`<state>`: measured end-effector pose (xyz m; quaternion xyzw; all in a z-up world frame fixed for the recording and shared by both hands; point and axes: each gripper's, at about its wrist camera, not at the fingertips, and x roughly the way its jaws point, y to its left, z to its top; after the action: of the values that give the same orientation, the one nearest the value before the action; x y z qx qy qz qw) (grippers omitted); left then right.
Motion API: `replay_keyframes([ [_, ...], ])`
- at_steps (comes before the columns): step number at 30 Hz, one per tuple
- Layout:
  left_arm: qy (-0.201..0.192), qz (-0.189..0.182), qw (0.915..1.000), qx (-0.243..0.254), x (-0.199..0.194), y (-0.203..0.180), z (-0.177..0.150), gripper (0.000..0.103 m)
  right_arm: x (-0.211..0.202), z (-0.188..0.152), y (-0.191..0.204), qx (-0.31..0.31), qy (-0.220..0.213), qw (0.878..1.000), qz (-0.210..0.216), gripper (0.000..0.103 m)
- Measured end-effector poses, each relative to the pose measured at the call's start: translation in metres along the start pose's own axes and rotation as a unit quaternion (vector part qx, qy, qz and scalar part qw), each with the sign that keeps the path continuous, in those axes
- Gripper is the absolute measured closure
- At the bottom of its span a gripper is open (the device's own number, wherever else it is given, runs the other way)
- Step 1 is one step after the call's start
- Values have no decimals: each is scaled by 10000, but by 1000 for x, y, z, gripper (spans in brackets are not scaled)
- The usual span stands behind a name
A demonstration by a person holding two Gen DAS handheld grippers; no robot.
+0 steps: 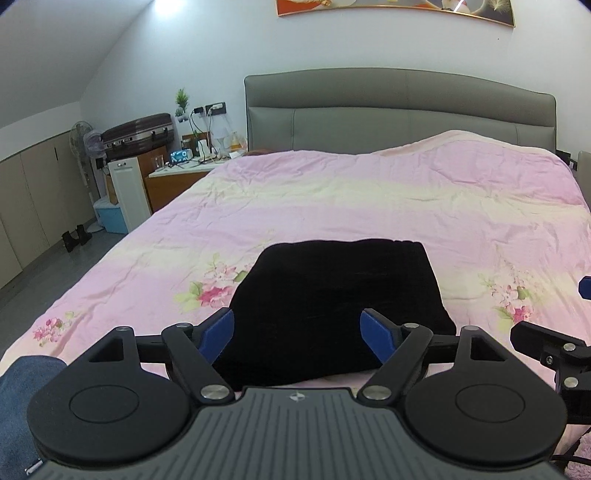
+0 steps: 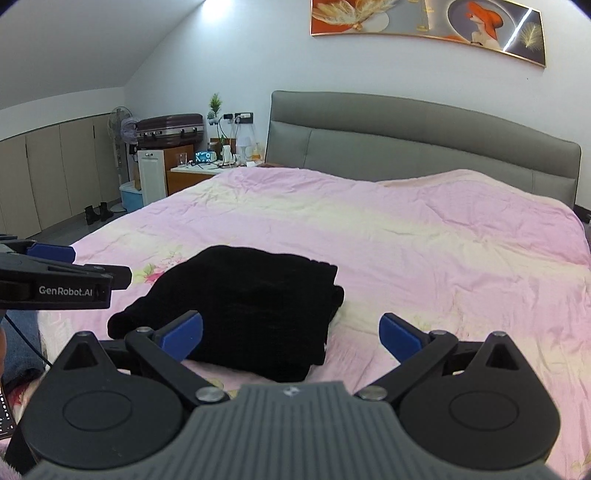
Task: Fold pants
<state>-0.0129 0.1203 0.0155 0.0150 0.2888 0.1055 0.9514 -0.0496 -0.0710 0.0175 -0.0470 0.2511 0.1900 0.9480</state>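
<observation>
Black pants (image 1: 332,299) lie folded into a compact, thick rectangular stack on the bed (image 1: 369,206), near its foot edge, on a pink floral quilt. Fabric is dark, details hard to read; layered edges show on the stack's right side in the right wrist view (image 2: 255,306).

Left claw (image 1: 297,330) is wide open, nothing gripped, blue fingertips (image 1: 219,332) apart above the near edge of the pants. Right claw (image 2: 291,334) is also wide open and empty, its left tip over the stack's near edge, right tip over bare quilt.

Left wrist view shows the stack head-on, with part of the right claw at the frame's right edge. Right wrist view shows the stack from the right at an angle, plus the left claw's side, labelled GenRobot.AI, at frame left. The right view also shows more of the wall picture (image 2: 428,26).
</observation>
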Motion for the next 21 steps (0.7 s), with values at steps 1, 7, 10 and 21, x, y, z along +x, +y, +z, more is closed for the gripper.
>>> replay_keyframes([
  [1, 79, -6, 10000, -48, 3, 0, -3, 12, 4, -5, -1, 57, 61, 10000, 7, 5],
  [7, 354, -12, 9993, -93, 11, 0, -19, 12, 23, -17, 3, 105, 263, 9996, -7, 5],
  [10, 456, -17, 9988, -155, 18, 1, -22, 12, 34, -18, 4, 154, 367, 9992, 25, 5],
  [21, 723, -35, 9972, -176, 38, 2, -29, 12, 59, -18, 12, 76, 500, 9986, 120, 5],
])
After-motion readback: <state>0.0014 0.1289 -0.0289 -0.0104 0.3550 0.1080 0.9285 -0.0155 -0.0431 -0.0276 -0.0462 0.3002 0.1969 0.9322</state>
